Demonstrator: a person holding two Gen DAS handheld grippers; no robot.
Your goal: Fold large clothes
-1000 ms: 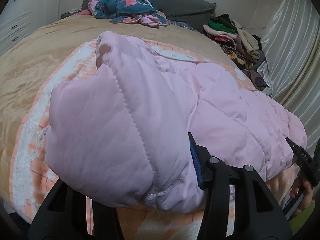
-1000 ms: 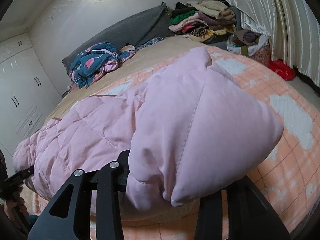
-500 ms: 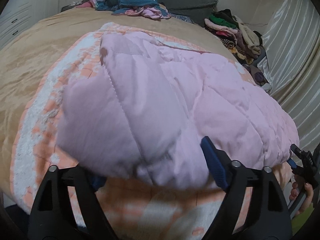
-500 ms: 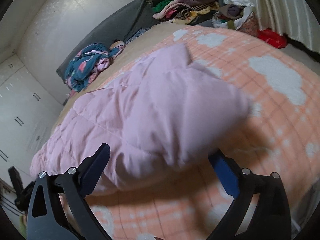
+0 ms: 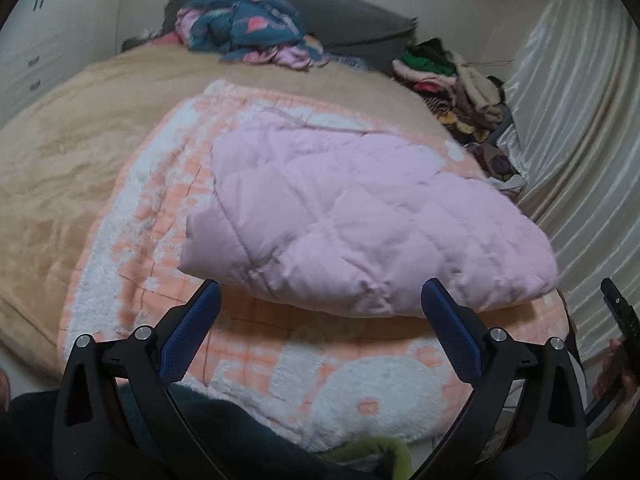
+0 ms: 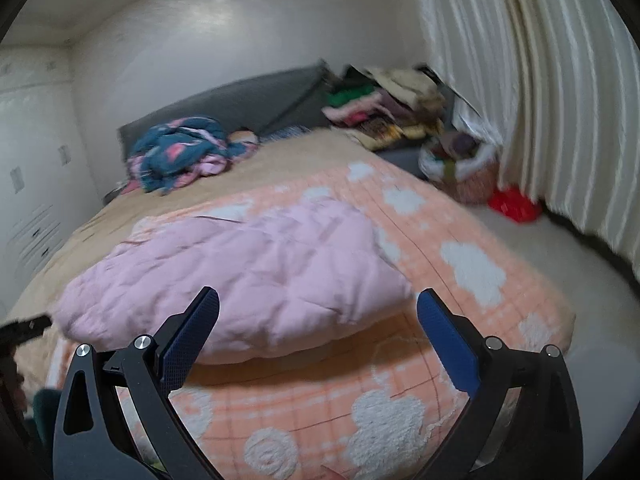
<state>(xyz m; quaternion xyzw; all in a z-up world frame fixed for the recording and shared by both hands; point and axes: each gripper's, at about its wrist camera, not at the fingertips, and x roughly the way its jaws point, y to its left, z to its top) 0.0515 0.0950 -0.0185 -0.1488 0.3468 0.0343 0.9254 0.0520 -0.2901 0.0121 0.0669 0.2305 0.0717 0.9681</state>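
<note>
1. Bedroom scene: an orange cloud-patterned blanket point(image 5: 256, 344) covers the near end of the bed.
2. Nearest, the left gripper point(image 5: 320, 316) and right gripper point(image 6: 318, 314) now gape wide and empty; a second ago each pinched a fold.
3. Just beyond, the pink quilted coat point(image 5: 360, 216) lies released, a doubled bundle on the blanket; this fold looks done.
4. Farther back, a blue garment heap point(image 6: 180, 152) waits.
</note>
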